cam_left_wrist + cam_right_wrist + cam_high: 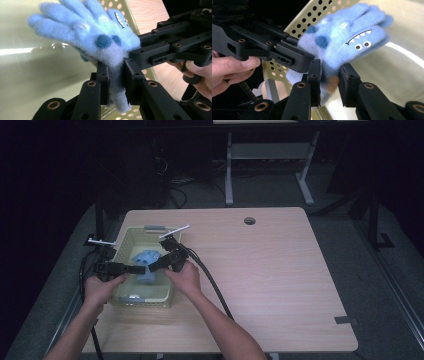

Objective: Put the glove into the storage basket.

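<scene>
Blue fuzzy glove (100, 40) is pinched at the cuff by the left gripper (116, 82), jaws clamped on it. Right gripper (329, 82) jaws are slightly parted around the cuff. Glove is held over the perforated basket (125, 237) on the table (270, 270). Soft, light, floppy; best gripped at the cuff.

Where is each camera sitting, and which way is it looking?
High view: above the person's side, looking forward and down on the table; shows both forearms, the left gripper and right gripper over the basket.
Left gripper view: rides the left gripper, looking along its jaws clamped on the glove; a hand shows.
Right gripper view: rides the right gripper, jaws around the glove; a hand shows.
Shared: glove and basket.
</scene>
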`<control>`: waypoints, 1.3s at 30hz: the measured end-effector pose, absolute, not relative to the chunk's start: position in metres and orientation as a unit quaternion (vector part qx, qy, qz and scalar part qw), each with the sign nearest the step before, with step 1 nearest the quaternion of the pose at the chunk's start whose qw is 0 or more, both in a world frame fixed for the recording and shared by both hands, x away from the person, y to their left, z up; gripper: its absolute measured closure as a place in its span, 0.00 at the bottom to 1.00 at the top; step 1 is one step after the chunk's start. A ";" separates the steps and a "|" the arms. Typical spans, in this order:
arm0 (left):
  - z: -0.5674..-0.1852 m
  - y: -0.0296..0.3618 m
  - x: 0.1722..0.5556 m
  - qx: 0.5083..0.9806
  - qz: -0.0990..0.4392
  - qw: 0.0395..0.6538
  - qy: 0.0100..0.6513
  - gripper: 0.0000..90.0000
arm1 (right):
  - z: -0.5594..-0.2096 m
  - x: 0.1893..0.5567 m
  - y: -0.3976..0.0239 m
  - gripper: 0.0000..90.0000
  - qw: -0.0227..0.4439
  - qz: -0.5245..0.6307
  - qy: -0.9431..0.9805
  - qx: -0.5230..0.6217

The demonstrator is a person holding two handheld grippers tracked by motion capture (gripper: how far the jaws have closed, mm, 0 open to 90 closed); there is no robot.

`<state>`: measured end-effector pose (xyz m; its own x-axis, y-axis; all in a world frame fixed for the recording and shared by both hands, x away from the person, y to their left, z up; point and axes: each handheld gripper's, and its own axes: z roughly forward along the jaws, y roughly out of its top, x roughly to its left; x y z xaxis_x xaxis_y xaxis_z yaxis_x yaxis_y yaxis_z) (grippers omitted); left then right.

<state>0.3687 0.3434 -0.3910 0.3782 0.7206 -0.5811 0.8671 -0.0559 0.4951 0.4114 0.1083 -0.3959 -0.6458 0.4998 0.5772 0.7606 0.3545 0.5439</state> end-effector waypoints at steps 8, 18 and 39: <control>-0.394 0.335 0.371 0.730 -0.072 0.388 0.558 0.85 | -0.393 0.411 0.103 0.79 0.146 -0.400 -0.814 -0.395; -0.404 0.321 0.377 0.751 -0.050 0.329 0.571 0.85 | -0.387 0.407 0.096 0.78 0.131 -0.402 -0.817 -0.392; -0.389 0.321 0.386 0.756 0.016 0.279 0.592 0.80 | -0.374 0.396 0.073 0.77 0.118 -0.422 -0.813 -0.385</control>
<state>0.3862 0.3214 -0.3895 0.2983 0.9038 -0.3068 0.8863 -0.1430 0.4405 0.3964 0.0734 -0.3737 -0.6761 0.5264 0.5155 0.7246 0.3483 0.5946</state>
